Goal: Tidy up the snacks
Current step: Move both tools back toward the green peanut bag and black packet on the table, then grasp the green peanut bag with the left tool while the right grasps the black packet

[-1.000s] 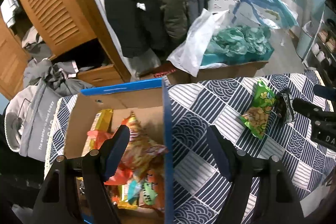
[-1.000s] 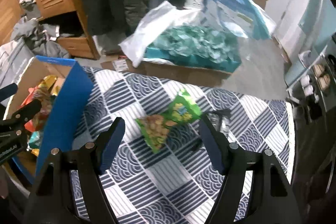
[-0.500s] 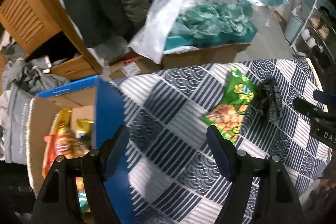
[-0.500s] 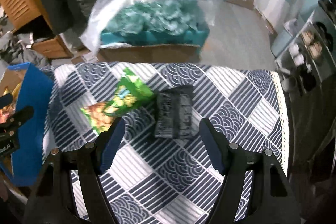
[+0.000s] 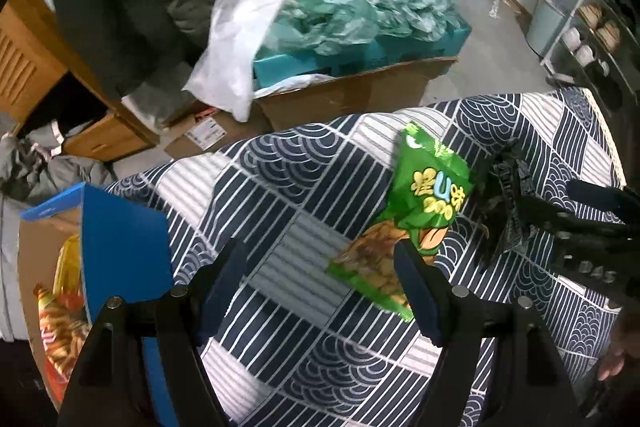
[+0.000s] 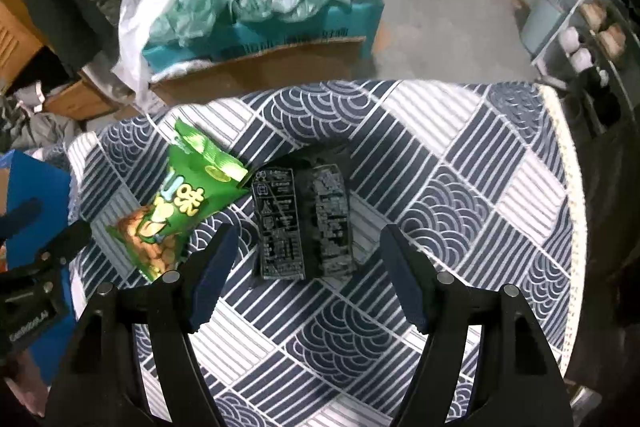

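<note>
The right gripper [image 6: 304,267] hangs wide open and empty, straight over the black packet [image 6: 304,223], which lies flat on the tablecloth [image 6: 460,187] with its long axis running away from the fingers. That hand is plainly the nearer one. The green snack bag [image 6: 176,211] sits just left of the packet, corners touching. The left gripper [image 5: 320,287] is open and empty too, its right finger [image 5: 416,291] overlapping the green bag's lower end. Only its camera shows the box [image 5: 120,251] with snacks inside.
</note>
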